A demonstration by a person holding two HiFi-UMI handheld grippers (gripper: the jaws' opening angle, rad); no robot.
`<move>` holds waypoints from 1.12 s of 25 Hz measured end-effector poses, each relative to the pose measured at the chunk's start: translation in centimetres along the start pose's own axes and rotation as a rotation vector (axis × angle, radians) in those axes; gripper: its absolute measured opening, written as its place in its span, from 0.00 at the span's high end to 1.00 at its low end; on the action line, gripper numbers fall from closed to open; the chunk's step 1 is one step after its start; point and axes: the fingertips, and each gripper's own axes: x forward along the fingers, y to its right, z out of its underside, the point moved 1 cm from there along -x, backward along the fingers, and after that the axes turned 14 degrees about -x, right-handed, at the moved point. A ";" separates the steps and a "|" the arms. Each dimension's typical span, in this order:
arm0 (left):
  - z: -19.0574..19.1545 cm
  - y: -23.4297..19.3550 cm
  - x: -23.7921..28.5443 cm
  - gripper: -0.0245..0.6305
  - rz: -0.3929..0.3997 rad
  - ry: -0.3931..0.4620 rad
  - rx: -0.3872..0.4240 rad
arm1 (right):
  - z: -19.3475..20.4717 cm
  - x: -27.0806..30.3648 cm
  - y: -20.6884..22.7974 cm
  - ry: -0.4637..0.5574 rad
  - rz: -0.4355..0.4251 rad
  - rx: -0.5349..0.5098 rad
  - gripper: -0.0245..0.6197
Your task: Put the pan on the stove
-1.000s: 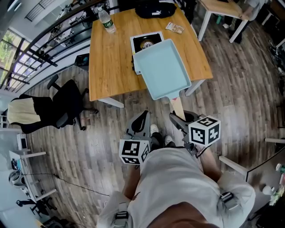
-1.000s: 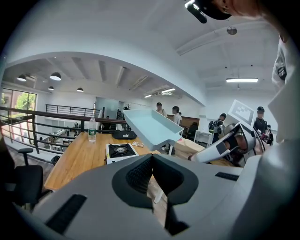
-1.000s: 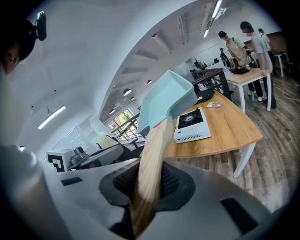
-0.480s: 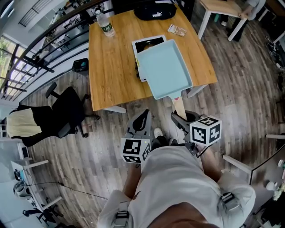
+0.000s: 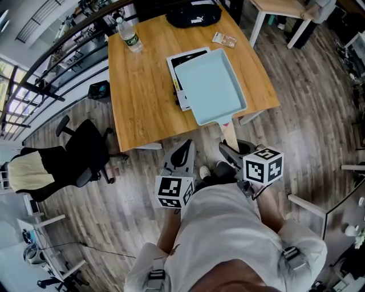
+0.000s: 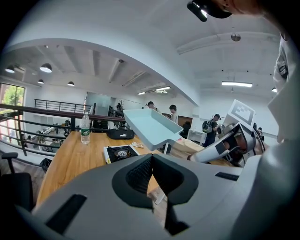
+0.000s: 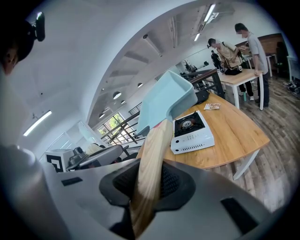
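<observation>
A light blue square pan (image 5: 211,85) with a wooden handle (image 5: 230,136) hangs in the air over the wooden table (image 5: 137,85). My right gripper (image 5: 226,150) is shut on the handle (image 7: 152,159), which runs up between its pads to the pan (image 7: 166,101). A white portable stove (image 5: 181,101) with a black top lies on the table, mostly hidden under the pan in the head view. In the right gripper view the stove (image 7: 192,131) shows whole, beyond the pan. My left gripper (image 5: 183,147) is level with the table's near edge, shut and holding nothing.
A water bottle (image 5: 126,31), a black bag (image 5: 193,12) and a small packet (image 5: 224,39) sit at the table's far side. A black office chair (image 5: 80,154) stands to the left. People stand by another table (image 7: 248,47) farther back.
Both grippers and the pan have come closer to the table. The pan now covers most of the stove in the head view; the burner that showed beyond it is hidden.
</observation>
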 end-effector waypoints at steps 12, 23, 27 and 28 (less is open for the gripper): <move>-1.7 -1.8 5.5 0.93 -0.034 -0.023 -0.005 | -2.9 3.3 4.1 -0.026 -0.047 0.009 0.83; -4.8 -4.3 11.4 0.93 -0.094 -0.027 -0.031 | -7.1 6.9 8.6 -0.071 -0.105 -0.004 0.83; -5.7 -5.0 12.8 0.93 -0.126 -0.034 -0.032 | -8.0 8.0 10.1 -0.094 -0.122 -0.001 0.83; -5.8 -5.2 13.2 0.93 -0.134 -0.036 -0.033 | -8.1 8.3 10.6 -0.099 -0.127 0.000 0.83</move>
